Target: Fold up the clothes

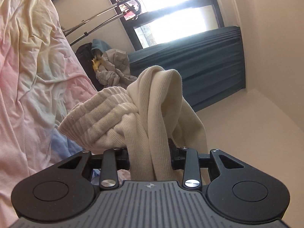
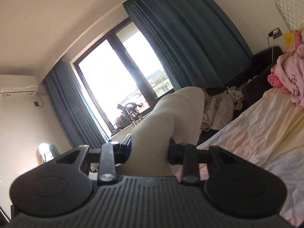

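cream knit garment (image 1: 152,102) is hanging bunched between two hand-held tools, lifted clear of the bed (image 1: 34,60) with its pastel sheet. the left tool (image 1: 150,157) is clamping a thick gather of ribbed fabric, a cuff-like end flopping out to one side of its jaws. the right tool (image 2: 150,150) is pinching another pale fold (image 2: 171,114) that is rising ahead of its fingers, toward the window (image 2: 114,79). the risk from here is looking real: both grips are catching wadded layers rather than a clean edge, so the knit is likely to sag, twist or slide out when spread, leaving a crooked fold. in both views the cloth is sitting right between the fingers and spilling forward over them.
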`<state>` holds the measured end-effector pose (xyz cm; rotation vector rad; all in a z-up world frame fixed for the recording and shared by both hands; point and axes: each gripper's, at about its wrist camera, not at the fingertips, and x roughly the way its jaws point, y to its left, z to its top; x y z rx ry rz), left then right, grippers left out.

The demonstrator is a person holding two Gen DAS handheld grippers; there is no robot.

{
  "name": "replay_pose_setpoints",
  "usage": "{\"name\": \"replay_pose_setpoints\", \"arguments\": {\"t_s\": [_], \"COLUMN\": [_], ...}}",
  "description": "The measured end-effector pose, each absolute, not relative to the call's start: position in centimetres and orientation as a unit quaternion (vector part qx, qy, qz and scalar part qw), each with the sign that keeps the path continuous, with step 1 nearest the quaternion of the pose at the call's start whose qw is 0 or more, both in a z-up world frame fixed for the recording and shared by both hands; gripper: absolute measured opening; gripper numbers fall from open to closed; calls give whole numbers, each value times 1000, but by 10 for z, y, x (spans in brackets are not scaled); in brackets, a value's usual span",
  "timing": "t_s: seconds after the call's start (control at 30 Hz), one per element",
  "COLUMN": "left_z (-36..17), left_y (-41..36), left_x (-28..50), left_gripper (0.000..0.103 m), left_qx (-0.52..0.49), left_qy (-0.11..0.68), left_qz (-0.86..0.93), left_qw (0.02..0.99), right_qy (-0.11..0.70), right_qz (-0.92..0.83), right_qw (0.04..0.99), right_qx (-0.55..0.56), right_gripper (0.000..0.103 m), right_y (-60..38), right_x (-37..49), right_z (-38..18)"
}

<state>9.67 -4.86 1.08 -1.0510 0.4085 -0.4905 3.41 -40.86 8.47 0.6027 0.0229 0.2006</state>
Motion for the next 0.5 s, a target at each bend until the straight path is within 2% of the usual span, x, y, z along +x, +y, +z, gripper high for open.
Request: {"name": "replay_pose_setpoints", "arguments": {"t_s": [0.23, 0.5], "left_z": [-15, -72], "left_y": [-155, -239], "left_x": [156, 225], "left_gripper": [38, 38], "left_qx": [-454, -402], "left_qy": [231, 296], "left_qz": [-290, -310], "left_qw": [810, 809], "right_qy": [-32, -12], "right_qz": [10, -78], "right_qw": [944, 901], "right_qx": [327, 426], "right_gripper": [36, 36], "right_y": [-506, -592], "right_x": [21, 30], "right_z": [52, -30]}}
